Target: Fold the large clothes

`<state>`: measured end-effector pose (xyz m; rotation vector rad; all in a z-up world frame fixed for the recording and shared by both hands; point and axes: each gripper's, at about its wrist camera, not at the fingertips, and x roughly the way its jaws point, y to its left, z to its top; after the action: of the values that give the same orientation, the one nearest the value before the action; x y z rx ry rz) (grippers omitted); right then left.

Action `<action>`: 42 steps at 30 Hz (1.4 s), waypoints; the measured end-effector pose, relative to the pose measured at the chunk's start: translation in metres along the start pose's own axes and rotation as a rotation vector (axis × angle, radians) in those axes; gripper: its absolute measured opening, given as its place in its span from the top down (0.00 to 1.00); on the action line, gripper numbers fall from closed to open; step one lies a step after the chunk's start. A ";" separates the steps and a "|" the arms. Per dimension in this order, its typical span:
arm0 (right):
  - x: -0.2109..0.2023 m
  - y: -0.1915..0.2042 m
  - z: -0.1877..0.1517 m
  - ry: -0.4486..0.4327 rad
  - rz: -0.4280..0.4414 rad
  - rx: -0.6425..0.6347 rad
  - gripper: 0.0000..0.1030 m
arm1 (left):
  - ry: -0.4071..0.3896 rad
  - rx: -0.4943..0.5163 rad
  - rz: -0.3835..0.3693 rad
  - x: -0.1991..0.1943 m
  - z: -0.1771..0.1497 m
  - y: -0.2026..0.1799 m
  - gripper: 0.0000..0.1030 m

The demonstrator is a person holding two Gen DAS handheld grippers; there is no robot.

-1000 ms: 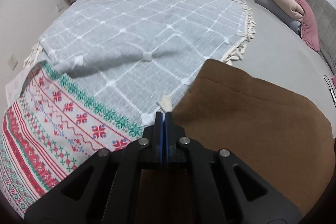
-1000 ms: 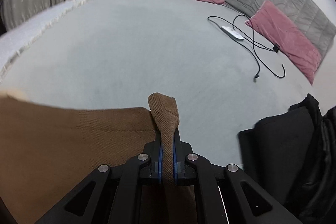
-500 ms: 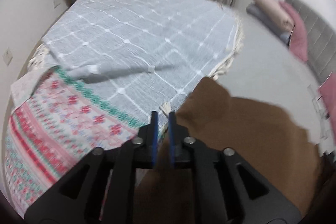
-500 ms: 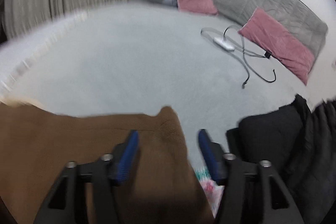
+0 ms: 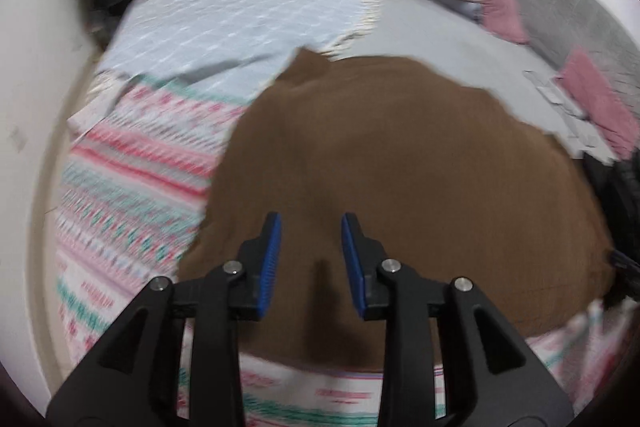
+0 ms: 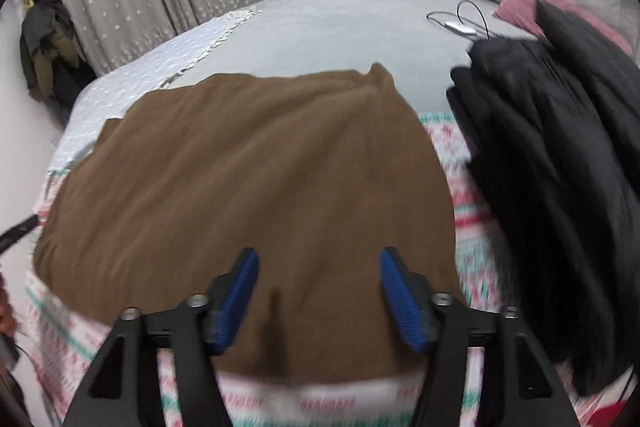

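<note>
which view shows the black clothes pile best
The right wrist view: the black clothes pile fills its right side, lying beside the brown garment on the patterned blanket. The left wrist view catches only a dark, blurred sliver of it at the right edge.

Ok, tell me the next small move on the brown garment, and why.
Probably bring both grippers down to the near edge of the brown garment for another fold. It lies spread flat on the patterned blanket. The left gripper is opening and the right gripper is closing, and neither has cloth between its jaws.
</note>
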<state>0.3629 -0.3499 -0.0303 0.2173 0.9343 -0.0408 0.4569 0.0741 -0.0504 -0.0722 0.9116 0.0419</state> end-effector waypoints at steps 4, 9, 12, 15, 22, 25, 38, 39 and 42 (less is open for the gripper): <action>0.001 -0.008 -0.027 -0.021 -0.032 0.056 0.63 | 0.031 -0.087 0.007 0.017 -0.015 0.036 0.75; 0.037 -0.018 -0.022 -0.029 -0.017 0.018 0.69 | 0.056 -0.076 0.025 0.020 -0.022 0.034 0.75; 0.069 -0.019 -0.021 -0.009 -0.050 -0.016 0.75 | 0.058 -0.083 0.036 0.028 -0.027 0.036 0.75; 0.073 -0.013 -0.022 -0.037 -0.096 -0.038 0.75 | 0.052 -0.062 0.070 0.029 -0.029 0.029 0.75; 0.006 -0.027 -0.029 -0.067 -0.036 0.150 0.64 | 0.072 -0.125 -0.023 -0.010 -0.024 0.044 0.74; -0.033 -0.023 -0.045 -0.094 -0.047 0.162 0.31 | 0.052 -0.048 -0.079 -0.035 -0.030 0.017 0.73; 0.010 -0.056 -0.086 0.105 0.166 0.468 0.29 | 0.008 0.458 -0.151 -0.033 -0.067 -0.189 0.68; 0.010 -0.057 -0.089 0.106 0.181 0.481 0.29 | 0.017 0.471 -0.125 -0.025 -0.068 -0.196 0.68; 0.014 -0.055 -0.086 0.119 0.204 0.491 0.29 | 0.076 0.447 -0.107 0.001 -0.071 -0.197 0.68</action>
<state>0.2958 -0.3858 -0.0997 0.7761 1.0052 -0.0692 0.4145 -0.1284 -0.0860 0.2948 0.9734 -0.2658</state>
